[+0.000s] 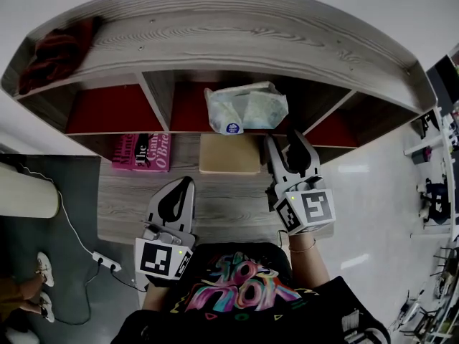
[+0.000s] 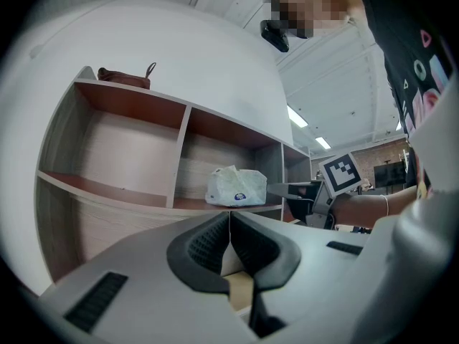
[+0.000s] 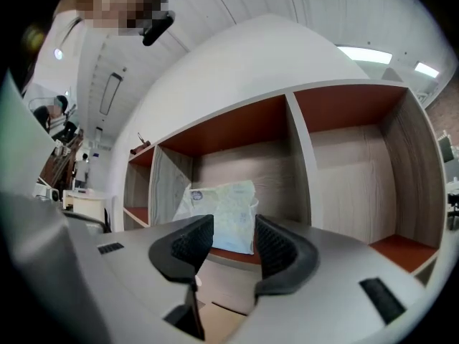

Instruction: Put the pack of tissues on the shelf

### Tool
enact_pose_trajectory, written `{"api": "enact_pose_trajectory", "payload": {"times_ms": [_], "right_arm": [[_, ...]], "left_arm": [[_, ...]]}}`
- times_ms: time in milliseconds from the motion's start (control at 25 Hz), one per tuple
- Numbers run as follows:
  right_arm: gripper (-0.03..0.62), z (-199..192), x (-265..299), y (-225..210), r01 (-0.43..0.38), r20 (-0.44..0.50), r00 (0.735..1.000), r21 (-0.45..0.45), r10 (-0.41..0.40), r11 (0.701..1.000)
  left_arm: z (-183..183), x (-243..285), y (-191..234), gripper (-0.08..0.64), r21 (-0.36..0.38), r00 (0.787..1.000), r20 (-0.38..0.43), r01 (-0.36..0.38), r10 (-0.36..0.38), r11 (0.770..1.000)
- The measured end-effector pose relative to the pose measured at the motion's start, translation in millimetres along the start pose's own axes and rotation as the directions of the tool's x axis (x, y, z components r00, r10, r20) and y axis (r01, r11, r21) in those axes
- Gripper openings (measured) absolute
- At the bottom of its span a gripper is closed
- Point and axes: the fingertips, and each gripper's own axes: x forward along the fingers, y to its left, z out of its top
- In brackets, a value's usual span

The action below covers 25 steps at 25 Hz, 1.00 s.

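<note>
Found the pack of tissues (image 1: 246, 107) (image 2: 235, 186) (image 3: 224, 213) lying at the front edge of the middle compartment of the shelf (image 1: 237, 41) (image 2: 129, 192), on the red-brown floor, between the two dividers and touching neither. Saw its long axis running left to right along that front edge, with the crumpled clear wrap bulging upward.

Noted a dark red bag (image 1: 57, 52) (image 2: 123, 76) slumped at the left corner of the top board. Made out two pink books (image 1: 142, 153) lying flat at the back edge of the lower board (image 1: 237, 206), left of the middle, and a flat tan box (image 1: 229, 154) just beside them, directly below the pack. Spotted a white power strip (image 1: 106, 262) with its cable on the dark floor to the left.

Could read nothing certain: large letters on the book covers too blurred, and the blue round label (image 1: 232, 128) at the pack's left front end too small.

Held the right tongs (image 1: 284, 140) (image 3: 233, 224) level and spread wide, gripping nothing, tips just short of the pack's right end and not pressing it. Kept the left tongs (image 1: 188, 181) (image 2: 229, 217) closed tip to tip and empty, over the lower board, well apart from the pack.
</note>
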Motion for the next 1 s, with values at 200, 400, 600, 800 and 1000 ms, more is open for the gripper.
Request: {"api": "enact_pose_trajectory", "payload": {"times_ms": [200,400,600,800,1000], "right_arm": [[0.178,-6.3,-23.9,3.7,-0.044,-0.019,0.999,-0.019,0.044,0.999],[0.158,-13.1,-48.6,8.1,-0.081,-0.017,0.997,-0.009,0.081,0.997],[0.127,-25.0,-69.7,5.9,-0.084,-0.047,0.995,-0.021,0.083,0.996],[0.104,-17.0,-80.6,7.4,-0.081,-0.020,0.996,0.005,0.081,0.997],[0.086,-30.8,-93.9,4.7,-0.076,-0.053,0.996,0.018,0.077,0.997]], "left_arm": [[1.6,-2.7,-2.4,0.025,0.008,1.000,-0.001,0.008,-0.008,1.000],[-0.9,-3.7,-6.4,0.025,0.006,1.000,-0.006,0.021,-0.021,1.000],[-4.3,-2.1,-12.2,0.025,0.008,0.999,-0.015,0.038,-0.038,0.999],[-8.3,-2.2,-17.1,0.025,0.007,0.999,-0.023,0.048,-0.048,0.999],[-11.7,-2.8,-16.3,0.025,0.007,0.998,-0.034,0.048,-0.047,0.999]]}}
